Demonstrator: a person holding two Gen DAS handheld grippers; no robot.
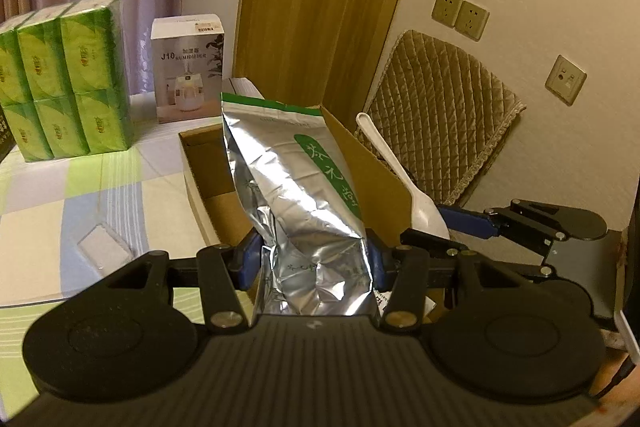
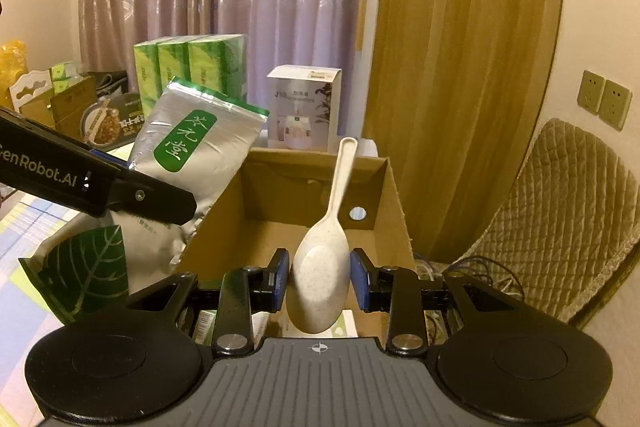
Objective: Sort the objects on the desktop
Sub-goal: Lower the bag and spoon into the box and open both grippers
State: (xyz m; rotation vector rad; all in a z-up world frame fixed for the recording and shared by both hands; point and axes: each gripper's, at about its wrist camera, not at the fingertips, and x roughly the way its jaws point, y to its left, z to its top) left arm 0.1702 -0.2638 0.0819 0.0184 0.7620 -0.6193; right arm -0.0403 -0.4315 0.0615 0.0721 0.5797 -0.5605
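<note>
My left gripper is shut on the crumpled lower end of a silver foil pouch with a green label, held upright over the near wall of an open cardboard box. In the right wrist view the same pouch leans at the box's left side. My right gripper is shut on the bowl of a white speckled spoon, handle pointing up, above the cardboard box. In the left wrist view that spoon and the right gripper sit just right of the pouch.
A stack of green tissue packs and a white humidifier carton stand behind the box on a checked tablecloth. A small clear case lies on the cloth. A quilted cushion leans on the wall at right.
</note>
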